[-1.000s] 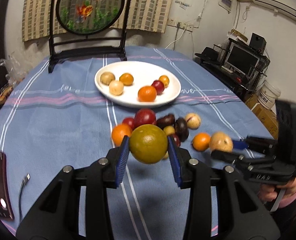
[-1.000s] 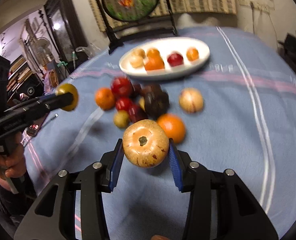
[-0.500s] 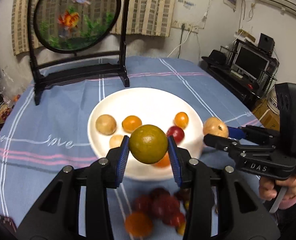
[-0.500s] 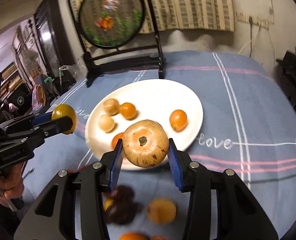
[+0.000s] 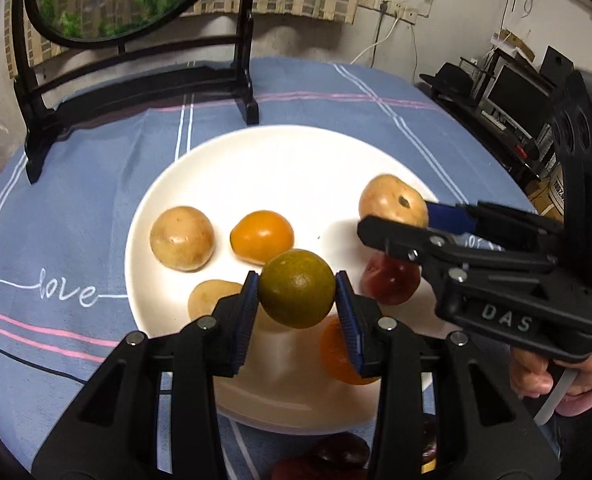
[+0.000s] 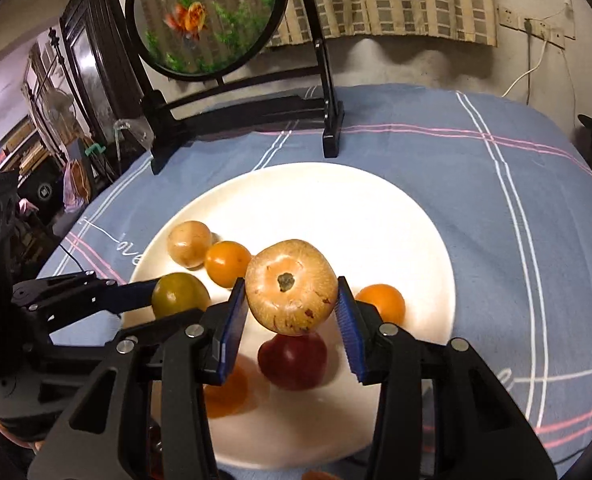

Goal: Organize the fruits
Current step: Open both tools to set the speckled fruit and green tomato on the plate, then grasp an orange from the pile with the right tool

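The left hand-held gripper clenched a green fruit over the plate, near side; the right hand-held gripper grasped a tan fruit above a red fruit. Six fruits already lay on the plate; dark ones waited on the near surface, so sorting was partway done

"love" on tablecloth; "DAS" on right gripper.
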`<state>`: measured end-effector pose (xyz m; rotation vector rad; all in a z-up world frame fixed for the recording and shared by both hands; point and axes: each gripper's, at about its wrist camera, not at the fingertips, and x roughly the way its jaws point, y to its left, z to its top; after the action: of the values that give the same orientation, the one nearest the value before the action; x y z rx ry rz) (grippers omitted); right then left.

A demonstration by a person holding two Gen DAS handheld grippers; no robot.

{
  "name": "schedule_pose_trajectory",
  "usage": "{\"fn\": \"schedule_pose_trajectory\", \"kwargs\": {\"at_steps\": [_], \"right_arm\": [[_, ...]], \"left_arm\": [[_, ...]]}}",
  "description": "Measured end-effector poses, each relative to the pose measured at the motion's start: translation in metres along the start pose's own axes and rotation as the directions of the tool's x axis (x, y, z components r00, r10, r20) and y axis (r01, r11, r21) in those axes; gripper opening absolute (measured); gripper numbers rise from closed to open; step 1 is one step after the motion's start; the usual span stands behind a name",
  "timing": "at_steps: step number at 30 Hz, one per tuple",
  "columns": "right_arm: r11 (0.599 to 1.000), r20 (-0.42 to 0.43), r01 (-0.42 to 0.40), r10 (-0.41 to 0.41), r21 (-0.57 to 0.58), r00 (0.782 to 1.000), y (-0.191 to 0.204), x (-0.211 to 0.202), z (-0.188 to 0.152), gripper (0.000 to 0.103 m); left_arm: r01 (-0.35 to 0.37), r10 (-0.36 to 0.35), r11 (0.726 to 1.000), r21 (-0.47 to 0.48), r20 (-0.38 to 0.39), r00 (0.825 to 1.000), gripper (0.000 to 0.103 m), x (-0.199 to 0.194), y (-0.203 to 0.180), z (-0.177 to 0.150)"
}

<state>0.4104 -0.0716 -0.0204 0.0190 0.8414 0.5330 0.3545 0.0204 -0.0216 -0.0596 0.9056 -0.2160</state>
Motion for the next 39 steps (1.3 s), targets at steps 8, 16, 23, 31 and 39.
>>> {"fn": "schedule_pose_trajectory", "kwargs": {"at_steps": [8,16,23,31,39], "right_arm": [[0.999,0.019,0.007,-0.006,-0.047,1.0,0.006,-0.016,0.008,0.065],[0.994,0.112,0.02,-0.008,-0.105,0.994,0.019,-0.102,-0.035,0.065],[0.984,0.079,0.005,0.009,-0.178,0.997,0.039,-0.15,-0.118,0.065],[0.966,-0.014,0.04,-0.045,-0.255,0.999,0.063,-0.136,-0.172,0.065],[0.976,-0.071,0.057,-0.074,-0.212,0.995,0.056,-0.112,-0.174,0.056]], "left_arm": [[-0.051,0.051,0.999,0.007,0.043,0.998,0.08,-0.023,-0.001,0.002],[-0.07,0.07,0.998,-0.007,0.136,0.988,0.096,-0.098,0.0,-0.029],[-0.073,0.073,0.997,-0.008,0.162,0.984,0.098,-0.138,-0.003,-0.099],[-0.042,0.045,0.999,-0.024,0.146,0.988,0.098,-0.144,-0.006,-0.172],[-0.007,0.014,0.998,-0.059,0.123,0.992,0.098,-0.138,-0.002,-0.189]]}}
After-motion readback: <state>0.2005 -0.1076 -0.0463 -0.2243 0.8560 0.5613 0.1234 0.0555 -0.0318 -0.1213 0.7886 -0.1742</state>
